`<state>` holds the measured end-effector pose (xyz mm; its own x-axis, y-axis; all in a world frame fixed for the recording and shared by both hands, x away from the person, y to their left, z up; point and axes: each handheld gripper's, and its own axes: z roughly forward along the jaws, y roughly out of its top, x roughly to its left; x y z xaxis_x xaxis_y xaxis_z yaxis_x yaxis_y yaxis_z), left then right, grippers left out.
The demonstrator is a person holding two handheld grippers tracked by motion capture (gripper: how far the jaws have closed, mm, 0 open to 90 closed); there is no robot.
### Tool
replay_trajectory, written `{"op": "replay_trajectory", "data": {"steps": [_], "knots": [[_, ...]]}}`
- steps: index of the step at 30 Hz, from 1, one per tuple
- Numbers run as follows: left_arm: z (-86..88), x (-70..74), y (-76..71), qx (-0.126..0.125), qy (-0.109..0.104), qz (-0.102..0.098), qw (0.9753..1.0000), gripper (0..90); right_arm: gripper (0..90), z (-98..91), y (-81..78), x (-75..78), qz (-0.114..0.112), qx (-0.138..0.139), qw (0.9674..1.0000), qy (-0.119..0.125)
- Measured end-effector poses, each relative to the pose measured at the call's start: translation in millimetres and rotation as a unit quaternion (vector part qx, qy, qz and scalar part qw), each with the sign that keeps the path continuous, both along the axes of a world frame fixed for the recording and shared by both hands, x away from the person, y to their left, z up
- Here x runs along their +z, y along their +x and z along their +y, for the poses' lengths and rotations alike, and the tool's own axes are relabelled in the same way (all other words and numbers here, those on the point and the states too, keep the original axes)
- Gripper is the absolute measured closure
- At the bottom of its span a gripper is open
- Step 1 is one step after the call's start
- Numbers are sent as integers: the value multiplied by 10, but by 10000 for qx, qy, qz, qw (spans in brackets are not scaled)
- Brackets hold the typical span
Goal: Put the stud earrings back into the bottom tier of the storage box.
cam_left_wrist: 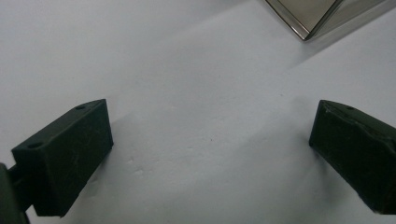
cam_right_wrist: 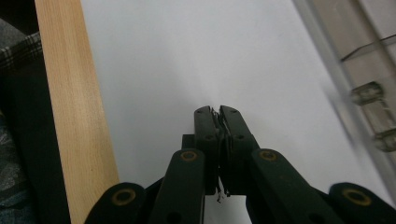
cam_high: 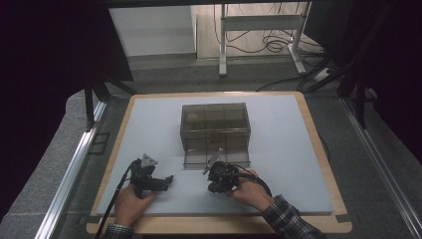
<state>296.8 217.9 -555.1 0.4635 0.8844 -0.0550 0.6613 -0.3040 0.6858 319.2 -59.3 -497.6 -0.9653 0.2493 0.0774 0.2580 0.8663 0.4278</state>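
A smoky see-through box (cam_high: 215,130) with a lid stands in the middle of the white mat (cam_high: 149,129). My left gripper (cam_high: 168,181) lies low on the mat to the box's front left, and its jaws point right. In the left gripper view it (cam_left_wrist: 212,112) is wide open over bare mat, nothing between the pads, and a corner of the box (cam_left_wrist: 308,16) shows at the top right. My right gripper (cam_high: 212,187) sits just in front of the box, pointing left. Its jaws (cam_right_wrist: 218,110) are shut on nothing, with the box wall (cam_right_wrist: 369,70) along the right.
The mat lies on a wooden board; its front edge (cam_right_wrist: 70,116) runs beside the right gripper. A plaid sleeve (cam_high: 288,219) comes in at the bottom right. Beyond the table stand a metal frame (cam_high: 259,22), floor cables and dark curtains on both sides.
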Motion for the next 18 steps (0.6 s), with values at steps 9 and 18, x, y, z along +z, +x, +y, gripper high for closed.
{"op": "replay_trajectory", "data": {"steps": [9,18], "knots": [[-4,-3,0,22,-26,-13,10000,0,852,-82,140,134,-128,-176,9997,140],[-2,-2,2,10,-9,-23,10000,0,851,-177,339,308,-358,-551,9972,354]]}}
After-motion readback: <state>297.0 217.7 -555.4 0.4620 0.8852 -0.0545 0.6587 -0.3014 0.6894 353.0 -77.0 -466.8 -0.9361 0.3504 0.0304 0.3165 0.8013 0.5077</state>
